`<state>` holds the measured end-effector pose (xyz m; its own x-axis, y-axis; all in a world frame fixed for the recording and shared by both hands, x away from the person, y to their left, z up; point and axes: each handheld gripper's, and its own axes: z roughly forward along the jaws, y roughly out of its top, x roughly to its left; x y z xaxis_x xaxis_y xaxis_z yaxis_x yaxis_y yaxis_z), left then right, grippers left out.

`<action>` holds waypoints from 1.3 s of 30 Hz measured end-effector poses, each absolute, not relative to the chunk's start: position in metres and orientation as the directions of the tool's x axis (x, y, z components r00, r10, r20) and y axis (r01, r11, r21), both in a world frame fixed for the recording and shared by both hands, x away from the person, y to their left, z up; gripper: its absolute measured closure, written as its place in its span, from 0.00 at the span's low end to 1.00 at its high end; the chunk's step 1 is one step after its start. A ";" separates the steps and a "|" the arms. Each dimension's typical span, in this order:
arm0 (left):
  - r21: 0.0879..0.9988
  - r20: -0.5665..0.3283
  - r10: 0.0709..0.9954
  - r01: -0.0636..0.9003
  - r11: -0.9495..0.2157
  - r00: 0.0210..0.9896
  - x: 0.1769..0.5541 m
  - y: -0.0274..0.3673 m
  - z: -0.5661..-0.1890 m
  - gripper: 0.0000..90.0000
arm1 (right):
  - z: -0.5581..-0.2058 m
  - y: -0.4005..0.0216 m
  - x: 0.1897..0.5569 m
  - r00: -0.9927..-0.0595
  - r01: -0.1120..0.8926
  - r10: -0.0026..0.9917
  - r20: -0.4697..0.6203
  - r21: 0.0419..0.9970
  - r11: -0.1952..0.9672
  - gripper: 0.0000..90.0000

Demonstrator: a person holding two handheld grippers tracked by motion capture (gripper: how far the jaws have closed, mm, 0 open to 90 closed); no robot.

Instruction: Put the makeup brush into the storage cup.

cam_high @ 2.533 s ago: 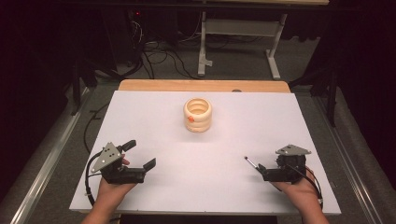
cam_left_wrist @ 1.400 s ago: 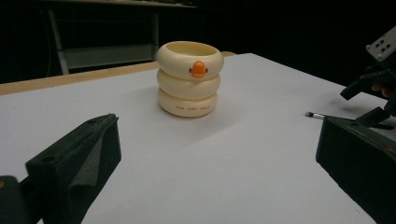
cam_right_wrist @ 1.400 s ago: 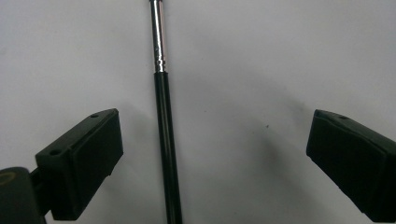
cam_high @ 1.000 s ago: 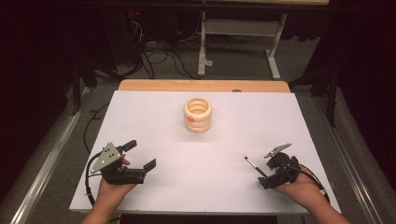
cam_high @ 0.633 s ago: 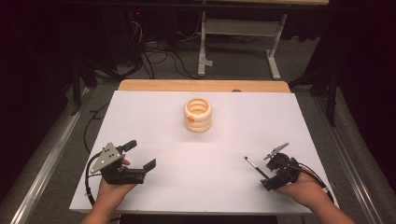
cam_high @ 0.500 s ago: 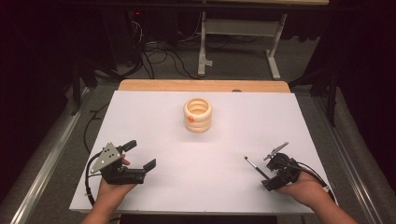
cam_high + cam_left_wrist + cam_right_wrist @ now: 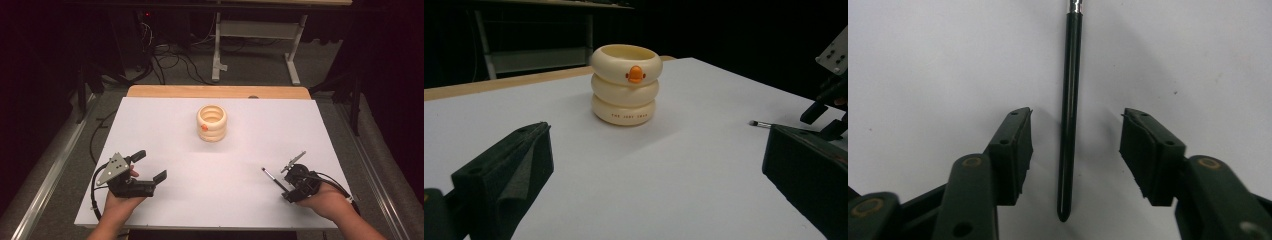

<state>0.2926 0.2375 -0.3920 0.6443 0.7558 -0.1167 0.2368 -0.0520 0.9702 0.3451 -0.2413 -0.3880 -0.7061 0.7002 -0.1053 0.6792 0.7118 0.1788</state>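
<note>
Brush [image 7: 273, 178] lies lower right in the high view, at the right gripper [image 7: 291, 186]; left gripper [image 7: 150, 170] released, lower left. Right gripper view: jaws have been closing, brush [image 7: 1068, 115] between, untouched

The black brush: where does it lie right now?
In the high view, the black brush lies on the white table's right side, handle between the right gripper's open jaws, untouched.

Both grippers black — left gripper [image 7: 147, 166] has grey triangular plate (small holes), right gripper [image 7: 1075, 150] ridged pads, brass-coloured pivot screws; black cables trailing.
</note>
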 end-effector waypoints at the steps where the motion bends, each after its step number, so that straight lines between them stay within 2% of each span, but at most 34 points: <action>1: 0.970 -0.117 0.756 0.236 -0.051 0.644 0.293 0.237 -0.392 0.01 | -0.388 -0.241 0.345 -0.700 0.687 0.707 -0.103 0.173 0.705 0.59; 11: 0.971 -0.117 0.756 0.235 -0.050 0.645 0.292 0.238 -0.392 0.01 | -0.386 -0.241 0.346 -0.716 0.674 0.692 -0.095 0.165 0.720 0.81; 23: 0.970 -0.119 0.755 0.237 -0.050 0.644 0.293 0.238 -0.392 0.01 | -0.389 -0.239 0.348 -0.716 0.681 0.693 -0.082 0.137 0.720 0.93; 39: 0.971 -0.116 0.754 0.234 -0.051 0.646 0.292 0.238 -0.391 0.01 | -0.390 -0.237 0.352 -0.712 0.691 0.699 -0.070 0.110 0.715 0.95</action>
